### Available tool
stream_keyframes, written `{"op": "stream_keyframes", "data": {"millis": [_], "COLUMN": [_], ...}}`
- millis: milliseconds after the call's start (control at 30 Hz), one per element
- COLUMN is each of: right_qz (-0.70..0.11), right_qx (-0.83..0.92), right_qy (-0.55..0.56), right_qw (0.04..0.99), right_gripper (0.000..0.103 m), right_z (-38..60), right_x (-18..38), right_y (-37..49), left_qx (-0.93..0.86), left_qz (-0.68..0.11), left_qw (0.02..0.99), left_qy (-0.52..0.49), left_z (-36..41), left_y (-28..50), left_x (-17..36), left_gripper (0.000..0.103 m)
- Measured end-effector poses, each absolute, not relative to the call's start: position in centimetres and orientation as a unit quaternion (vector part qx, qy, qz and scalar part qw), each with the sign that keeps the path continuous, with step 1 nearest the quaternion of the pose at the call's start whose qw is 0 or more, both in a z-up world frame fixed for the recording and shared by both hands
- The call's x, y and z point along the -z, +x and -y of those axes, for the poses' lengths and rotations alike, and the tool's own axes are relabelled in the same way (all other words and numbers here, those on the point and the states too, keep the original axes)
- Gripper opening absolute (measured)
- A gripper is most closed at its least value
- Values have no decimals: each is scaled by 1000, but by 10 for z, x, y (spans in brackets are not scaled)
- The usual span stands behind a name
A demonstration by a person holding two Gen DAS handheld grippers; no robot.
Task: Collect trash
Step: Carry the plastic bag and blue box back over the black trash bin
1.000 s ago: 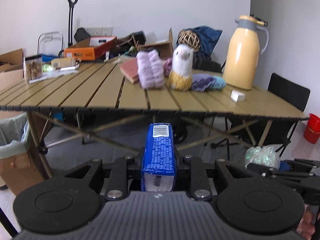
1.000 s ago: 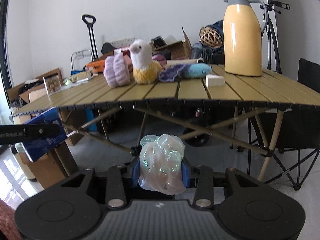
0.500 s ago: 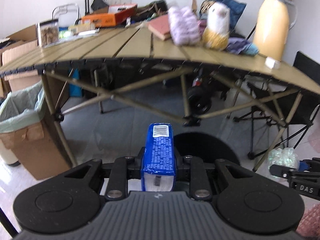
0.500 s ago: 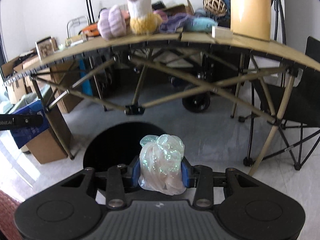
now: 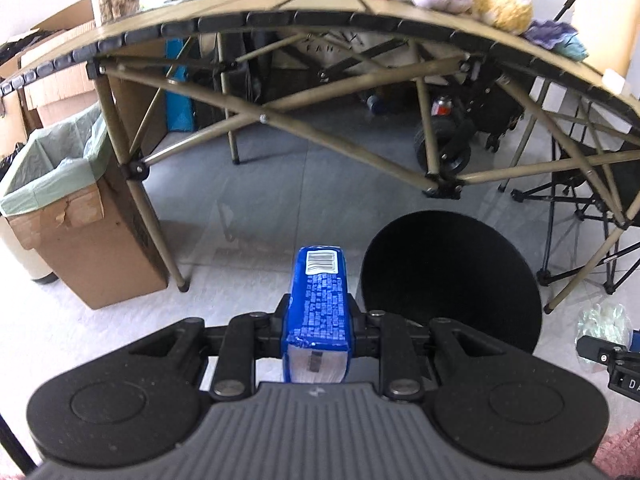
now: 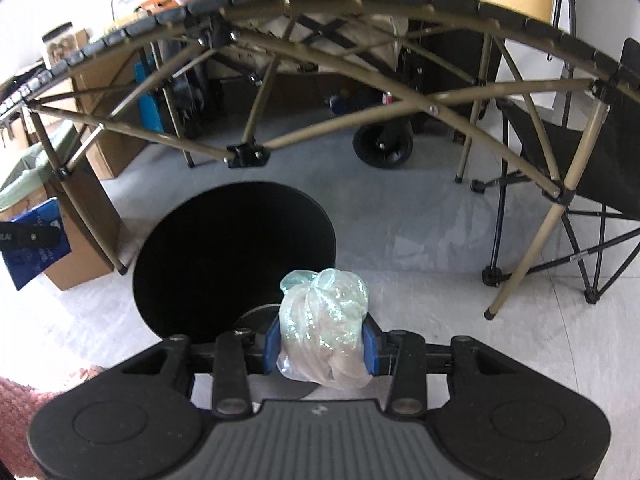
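Observation:
My left gripper (image 5: pixel 318 316) is shut on a blue printed packet (image 5: pixel 320 300) with a barcode at its far end. It hangs just left of the round black bin (image 5: pixel 448 280) on the floor. My right gripper (image 6: pixel 322 340) is shut on a crumpled clear plastic bag (image 6: pixel 324 320), at the near right rim of the same black bin (image 6: pixel 232 260). In the right wrist view the left gripper with its blue packet (image 6: pixel 36 240) shows at the left edge. The plastic bag (image 5: pixel 604 320) in the right gripper shows at the right edge of the left wrist view.
A folding slat table (image 5: pixel 360 20) with crossed legs spans the floor beyond the bin, with toys and boxes on top. A cardboard box lined with a green bag (image 5: pixel 68 216) stands by the left table leg. A black folding chair (image 6: pixel 580 152) is on the right.
Both grippers have dropped and tipped downward, from table height toward the floor. The black bin has come into view and grown larger. Both still grip the same items.

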State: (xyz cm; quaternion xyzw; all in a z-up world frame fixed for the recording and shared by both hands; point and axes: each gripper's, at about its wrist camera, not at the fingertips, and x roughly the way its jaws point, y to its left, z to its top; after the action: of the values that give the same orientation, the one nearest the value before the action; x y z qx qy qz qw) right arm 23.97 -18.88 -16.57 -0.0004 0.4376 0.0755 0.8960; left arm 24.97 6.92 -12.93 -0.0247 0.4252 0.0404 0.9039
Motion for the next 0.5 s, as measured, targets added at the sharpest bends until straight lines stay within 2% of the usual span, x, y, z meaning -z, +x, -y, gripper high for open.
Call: {"op": "stream_keyframes", "data": {"millis": [500], "right_qz": [-453], "right_qx": [-77], "right_qy": [-3], "right_qw": [888], "right_gripper": [39], "right_z": [173], "right_x": [164], "right_y": [268], "left_qx": [-76], "left_qz": [-470], "left_qw": [879], "left_qy": [-27], "left_z": [-76], "left_y": [282], "left_x": [148], "left_gripper": [24]}}
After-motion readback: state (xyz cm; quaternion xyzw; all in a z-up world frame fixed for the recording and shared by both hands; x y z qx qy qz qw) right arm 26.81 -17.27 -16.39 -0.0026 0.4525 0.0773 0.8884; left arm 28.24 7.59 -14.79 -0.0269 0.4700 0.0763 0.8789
